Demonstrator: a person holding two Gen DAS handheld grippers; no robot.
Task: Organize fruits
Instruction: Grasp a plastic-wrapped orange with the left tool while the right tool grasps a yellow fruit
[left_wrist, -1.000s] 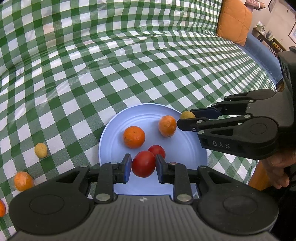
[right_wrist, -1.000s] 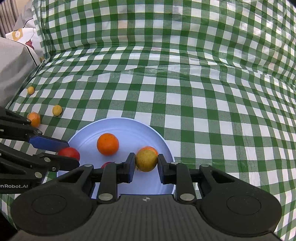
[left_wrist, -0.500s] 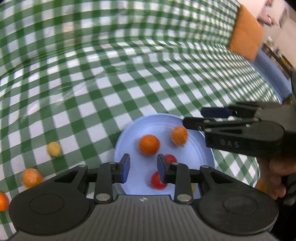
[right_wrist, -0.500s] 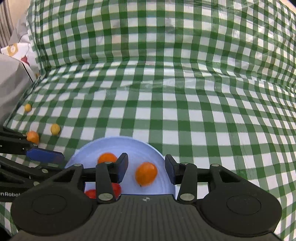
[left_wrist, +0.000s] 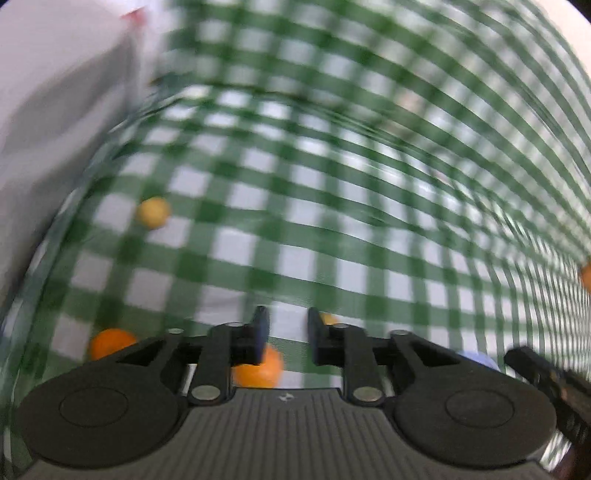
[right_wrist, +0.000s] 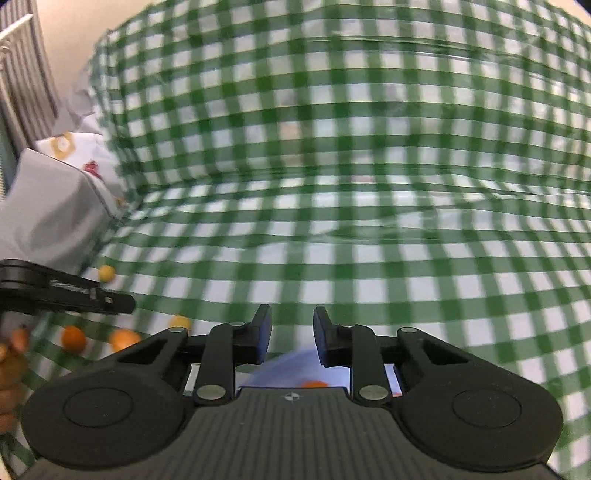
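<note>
Four fruits at least lie loose on the green-checked cloth covering the tabletop, marking the task as only partly done. The right wrist view shows a far yellow fruit, a near yellow fruit and two orange ones, the left orange fruit and the right orange fruit, all scattered near the cloth's left edge beside a grey cushion and well apart from the pale blue plate. Only a sliver of the plate shows, just past the right tool, with one plated orange fruit peeking out on it; how many more it carries cannot be told from here. The right tool is drawn in to its narrowest, with a slim gap between its pads and nothing pinched. The left tool, seen through heavy blur in its own view, hangs over the loose fruit with its jaws parted and widening a little. Nothing is between them, though an orange-coloured fruit lies on the cloth just beyond its left finger. Neither tool carries anything, so the scattered pieces have yet to be picked up one by one and set on the plate. The left tool looks best placed for the next pick.
</note>
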